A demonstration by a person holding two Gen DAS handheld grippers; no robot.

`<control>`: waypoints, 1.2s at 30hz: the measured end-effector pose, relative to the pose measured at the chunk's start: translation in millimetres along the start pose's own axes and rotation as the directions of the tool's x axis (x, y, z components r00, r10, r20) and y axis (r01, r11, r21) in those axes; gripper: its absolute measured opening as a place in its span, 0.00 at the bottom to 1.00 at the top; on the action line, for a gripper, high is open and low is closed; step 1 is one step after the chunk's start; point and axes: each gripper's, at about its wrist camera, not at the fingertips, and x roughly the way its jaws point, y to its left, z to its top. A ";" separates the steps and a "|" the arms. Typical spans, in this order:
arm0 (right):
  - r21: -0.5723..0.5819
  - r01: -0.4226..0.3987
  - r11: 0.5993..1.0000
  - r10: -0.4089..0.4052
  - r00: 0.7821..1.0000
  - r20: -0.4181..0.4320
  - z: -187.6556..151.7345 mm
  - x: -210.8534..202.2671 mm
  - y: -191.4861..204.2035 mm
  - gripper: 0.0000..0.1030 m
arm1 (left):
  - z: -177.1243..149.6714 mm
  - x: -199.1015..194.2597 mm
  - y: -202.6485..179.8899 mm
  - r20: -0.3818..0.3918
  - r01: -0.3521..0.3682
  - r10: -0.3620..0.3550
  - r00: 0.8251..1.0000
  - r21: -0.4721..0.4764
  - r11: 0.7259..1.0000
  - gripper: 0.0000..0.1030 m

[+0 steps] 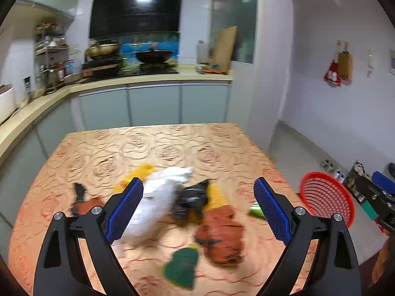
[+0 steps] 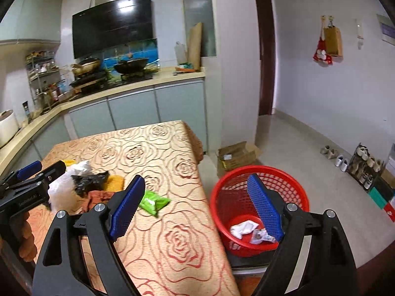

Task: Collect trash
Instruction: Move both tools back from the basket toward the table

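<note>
Soft, light white bag (image 1: pixel 158 202) should crush easily; pinch its bunched middle, both hand-held grippers (image 1: pixel 198 207) (image 2: pixel 196 207) gaping empty

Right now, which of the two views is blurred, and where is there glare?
Left wrist view: the trash pile, such as the white bag, is smeared by motion blur; glare sits on the black range hood. Right wrist view: sharper, the green packet and red basket read clearly; milder glare on the hood; both views bend at the edges.
</note>
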 end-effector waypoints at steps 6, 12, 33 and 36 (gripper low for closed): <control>-0.016 -0.030 0.999 0.029 0.999 -0.018 -3.7 3.8 12.9 0.80 | -0.3 -12.3 46.9 0.010 -0.090 0.090 0.996 -0.041 0.995 0.85; -0.027 -0.038 0.999 0.038 0.999 -0.022 -2.4 5.0 17.2 0.80 | -3.2 -19.1 103.0 0.008 -0.193 0.194 0.981 -0.086 0.977 0.85; -0.047 -0.031 0.998 0.028 0.997 -0.067 2.5 32.4 34.1 0.80 | -22.0 48.3 155.1 -0.139 -0.137 0.119 0.983 -0.131 0.982 0.85; -0.046 -0.022 0.999 0.019 0.997 -0.070 2.9 35.6 33.7 0.80 | -24.3 59.1 155.3 -0.158 -0.141 0.121 0.980 -0.124 0.982 0.85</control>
